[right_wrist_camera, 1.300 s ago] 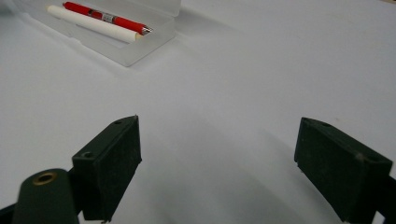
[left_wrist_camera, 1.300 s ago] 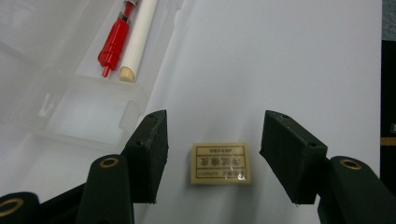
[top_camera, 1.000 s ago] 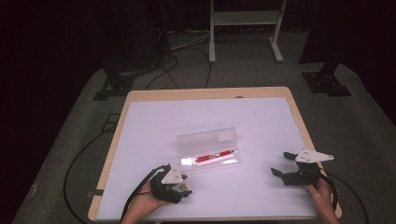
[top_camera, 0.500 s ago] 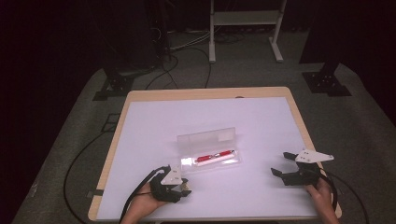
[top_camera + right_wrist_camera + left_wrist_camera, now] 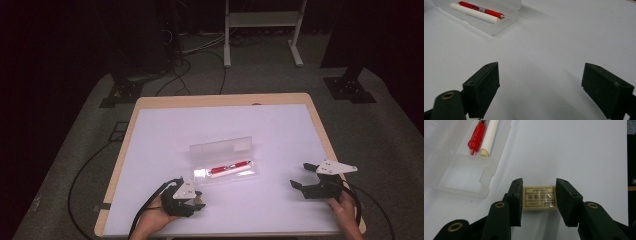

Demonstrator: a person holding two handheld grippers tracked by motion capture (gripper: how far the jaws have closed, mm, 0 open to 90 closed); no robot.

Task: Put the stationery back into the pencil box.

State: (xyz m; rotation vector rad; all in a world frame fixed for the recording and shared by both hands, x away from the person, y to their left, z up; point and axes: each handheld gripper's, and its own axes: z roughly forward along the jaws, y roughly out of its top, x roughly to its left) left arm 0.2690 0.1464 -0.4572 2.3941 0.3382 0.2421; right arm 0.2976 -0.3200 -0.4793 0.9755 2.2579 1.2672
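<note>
- Eraser (image 5: pixel 539 197): a small cream block with printed lettering, lying on the white table top (image 5: pixel 165 145) just beside the near left corner of the clear case (image 5: pixel 223 159). It sits between the two jaws of the left gripper (image 5: pixel 537 201); the jaws flank its short ends closely, the left one against it, while a thin gap may remain at the right one, so a firm clamp cannot be confirmed.
- Clear case: an open, transparent plastic pencil box near the middle of the table, its lid (image 5: pixel 220 146) folded back on the far side.
- Contents of the case: a red pen (image 5: pixel 477 137) and a white stick (image 5: pixel 489 137) lie side by side, touching, in the long compartment; the small end compartment (image 5: pixel 465 176) nearest the eraser holds nothing.
- Right gripper (image 5: pixel 540 86): well to the right of the case, above bare table, jaws spread wide with nothing between them.
- Obstructions: no object lies between the eraser and the case; only the low wall of the case separates them.
- Surroundings: beyond the table's far edge, dark floor with cables (image 5: pixel 200 55) and a white stand (image 5: pixel 262 22).
</note>
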